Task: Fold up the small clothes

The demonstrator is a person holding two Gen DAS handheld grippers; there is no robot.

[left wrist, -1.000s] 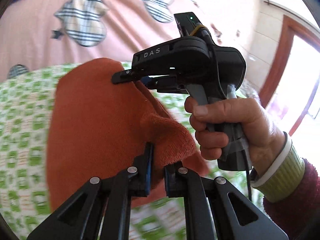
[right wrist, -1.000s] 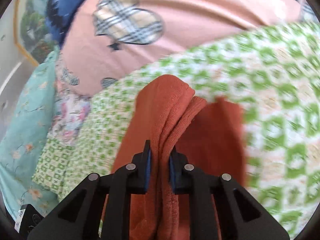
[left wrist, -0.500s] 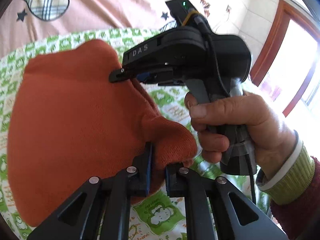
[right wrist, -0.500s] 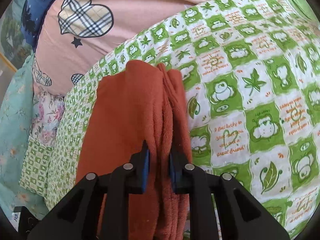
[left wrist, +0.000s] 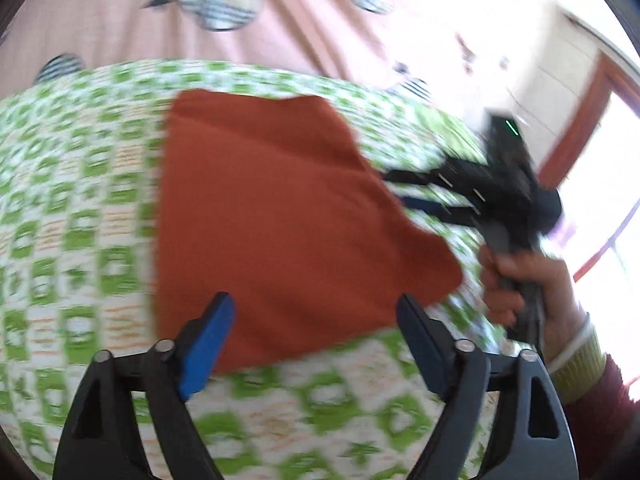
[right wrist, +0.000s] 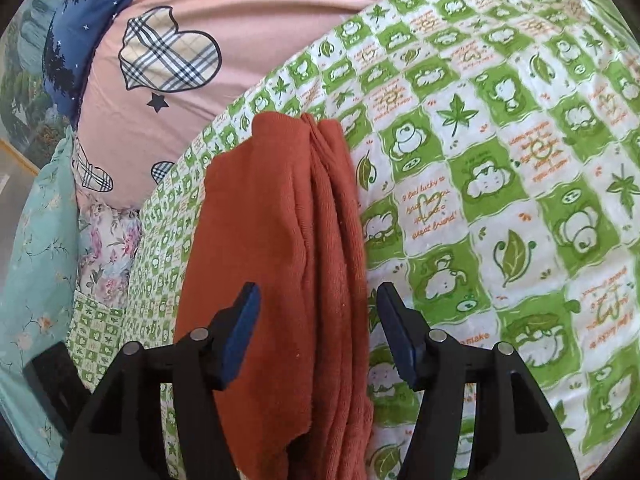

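Right wrist view shows the orange garment point(right wrist: 288, 264) running lengthwise, near to far, between the right gripper point(right wrist: 318, 332)'s just-released fingers.

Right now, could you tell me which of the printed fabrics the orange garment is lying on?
The orange garment lies on the green-and-white checked cloth with frogs and leaves, not the pink sheet with plaid hearts behind it or the teal floral fabric beside it.

We hold our black two-finger left gripper point(left wrist: 312, 328) tilted downward, its blue-padded jaws just sprung wide apart, pressing nothing. Our black right gripper point(right wrist: 318, 330) has likewise just opened, clamping nothing, its handle gripped in our bare right hand point(left wrist: 516, 284).
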